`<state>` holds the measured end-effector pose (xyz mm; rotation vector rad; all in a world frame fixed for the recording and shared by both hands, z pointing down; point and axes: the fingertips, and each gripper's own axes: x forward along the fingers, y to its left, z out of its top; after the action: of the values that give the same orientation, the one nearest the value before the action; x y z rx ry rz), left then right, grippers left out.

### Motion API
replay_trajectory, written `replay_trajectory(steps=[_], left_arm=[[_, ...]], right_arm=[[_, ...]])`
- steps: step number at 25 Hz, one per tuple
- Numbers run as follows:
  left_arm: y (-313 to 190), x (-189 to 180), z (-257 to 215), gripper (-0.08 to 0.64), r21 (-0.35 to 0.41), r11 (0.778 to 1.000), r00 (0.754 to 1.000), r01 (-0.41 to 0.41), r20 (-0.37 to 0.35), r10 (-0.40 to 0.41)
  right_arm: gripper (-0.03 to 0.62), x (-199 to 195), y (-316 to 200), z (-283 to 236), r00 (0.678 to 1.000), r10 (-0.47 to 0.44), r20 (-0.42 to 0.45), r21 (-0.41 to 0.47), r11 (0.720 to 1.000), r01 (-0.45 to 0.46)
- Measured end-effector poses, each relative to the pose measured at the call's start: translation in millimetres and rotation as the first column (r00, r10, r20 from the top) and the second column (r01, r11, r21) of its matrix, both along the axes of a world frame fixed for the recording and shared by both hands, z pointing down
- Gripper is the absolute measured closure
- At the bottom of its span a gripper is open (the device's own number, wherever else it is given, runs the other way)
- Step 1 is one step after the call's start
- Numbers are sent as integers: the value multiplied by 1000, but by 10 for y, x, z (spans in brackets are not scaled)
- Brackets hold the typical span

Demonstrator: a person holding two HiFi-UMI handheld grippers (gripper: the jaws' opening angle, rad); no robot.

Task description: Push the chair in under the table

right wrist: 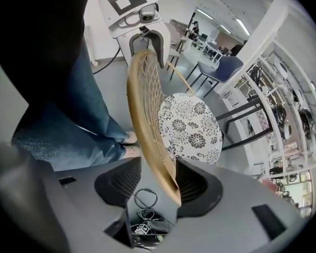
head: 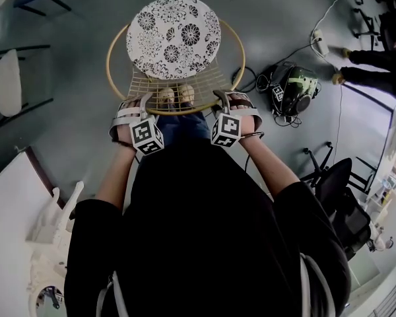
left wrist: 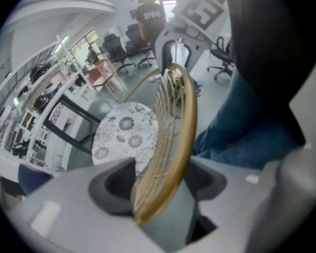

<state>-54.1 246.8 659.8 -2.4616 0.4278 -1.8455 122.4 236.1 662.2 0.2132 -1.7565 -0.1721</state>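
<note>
In the head view a rattan chair with a round floral cushion (head: 175, 37) stands on the grey floor just in front of me. Its golden back rim (head: 185, 109) is nearest to me. My left gripper (head: 133, 107) straddles the rim's left part and my right gripper (head: 236, 104) its right part, both pointing steeply down. In the left gripper view the rim (left wrist: 184, 120) runs between the spread pads of the left gripper (left wrist: 160, 186), with a gap on each side. In the right gripper view the rim (right wrist: 142, 115) lies close to the right-hand pad of the right gripper (right wrist: 158, 186), well apart from the other pad.
A white surface (head: 13, 210) with white objects on it lies at lower left. A white-seated chair (head: 6, 81) stands at left. On the floor to the right lie a black and green device (head: 294, 88) with cables and a black office chair (head: 340, 190). Another person's legs (head: 376, 68) show at upper right.
</note>
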Motion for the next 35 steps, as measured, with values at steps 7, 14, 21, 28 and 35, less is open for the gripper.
replay_trajectory(steps=[7,14,21,28,35], left_arm=[[-96,-58,92,346,26,999,998,-47,48,45],[-63,-26,131,398,0,995,995,-96,36,96],[-52,-43,169,408,-12,989,988,-149,24,149],[-270,-261,190,408,3,984,983,-177,43,176],[-970,-275,195,414,35,980,980,-197,49,195]], right_arm=[[405,-22,-85,134,998,-29,-55,30,999,30],[471,-59,-119,227,993,-99,-71,-8,995,99],[476,-91,-133,218,993,-103,-65,-6,995,103],[476,-285,-257,202,996,-70,-54,-8,998,70],[476,-272,-941,230,996,-20,-90,9,1000,20]])
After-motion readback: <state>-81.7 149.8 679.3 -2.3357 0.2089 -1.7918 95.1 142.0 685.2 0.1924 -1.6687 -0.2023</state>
